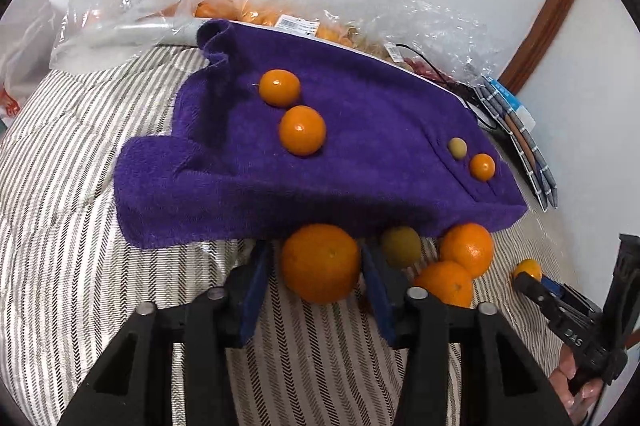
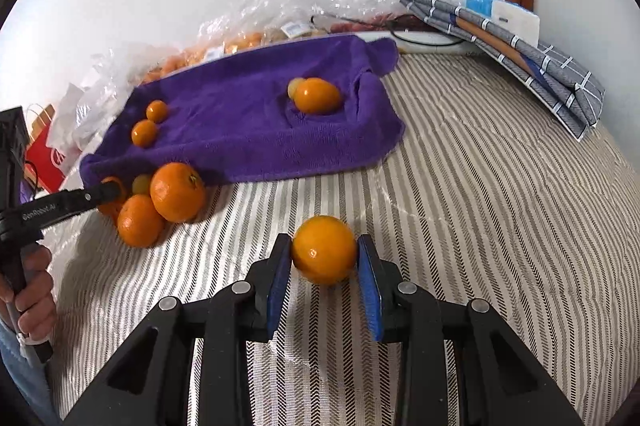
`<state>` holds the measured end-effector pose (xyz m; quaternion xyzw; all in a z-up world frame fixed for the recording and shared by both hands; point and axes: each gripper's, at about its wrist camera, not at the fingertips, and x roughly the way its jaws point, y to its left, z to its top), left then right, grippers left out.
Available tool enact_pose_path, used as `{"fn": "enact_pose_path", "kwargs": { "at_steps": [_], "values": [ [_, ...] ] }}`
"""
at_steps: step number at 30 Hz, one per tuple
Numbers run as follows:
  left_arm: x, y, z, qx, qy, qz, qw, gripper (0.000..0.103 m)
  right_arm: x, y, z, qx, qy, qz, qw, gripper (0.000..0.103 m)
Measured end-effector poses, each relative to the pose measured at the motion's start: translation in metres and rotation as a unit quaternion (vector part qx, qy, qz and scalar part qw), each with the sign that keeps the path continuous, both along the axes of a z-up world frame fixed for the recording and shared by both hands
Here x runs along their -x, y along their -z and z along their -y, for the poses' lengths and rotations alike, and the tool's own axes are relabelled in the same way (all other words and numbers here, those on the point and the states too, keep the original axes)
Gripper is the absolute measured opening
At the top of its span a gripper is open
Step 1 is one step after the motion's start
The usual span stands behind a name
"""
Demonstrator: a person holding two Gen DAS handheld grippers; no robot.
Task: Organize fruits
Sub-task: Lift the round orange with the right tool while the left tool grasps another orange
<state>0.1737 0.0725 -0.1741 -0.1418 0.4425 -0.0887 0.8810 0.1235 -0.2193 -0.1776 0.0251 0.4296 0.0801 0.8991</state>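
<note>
My left gripper (image 1: 316,254) stands around a big orange (image 1: 320,262) at the near edge of the purple towel (image 1: 360,162); its pads look a little apart from the fruit. Two more oranges (image 1: 466,246) and a greenish fruit (image 1: 400,246) lie just right of it. Two small oranges (image 1: 302,130) and a small orange with a green fruit (image 1: 482,166) rest on the towel. My right gripper (image 2: 324,254) is shut on a small orange (image 2: 324,254) above the striped bedding; it also shows in the left wrist view (image 1: 532,278).
Clear plastic bags of oranges (image 1: 248,14) lie behind the towel by the white wall. Folded grey checked cloths (image 2: 520,54) lie at the back right. A red paper bag (image 2: 48,154) stands at the left. Striped bedding (image 2: 480,206) covers the surface.
</note>
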Motion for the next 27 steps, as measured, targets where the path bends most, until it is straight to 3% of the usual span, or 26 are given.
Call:
{"fn": "enact_pose_path", "kwargs": {
  "at_steps": [6, 27],
  "values": [
    [0.003, -0.002, 0.008, -0.020, 0.007, 0.011, 0.9997, 0.038, 0.003, -0.001, -0.005, 0.017, -0.004, 0.005, 1.000, 0.033],
    [0.022, -0.033, -0.015, 0.048, -0.014, 0.094, 0.9943, 0.038, 0.013, -0.012, 0.010, -0.031, 0.016, 0.044, 0.998, 0.033]
  ]
}}
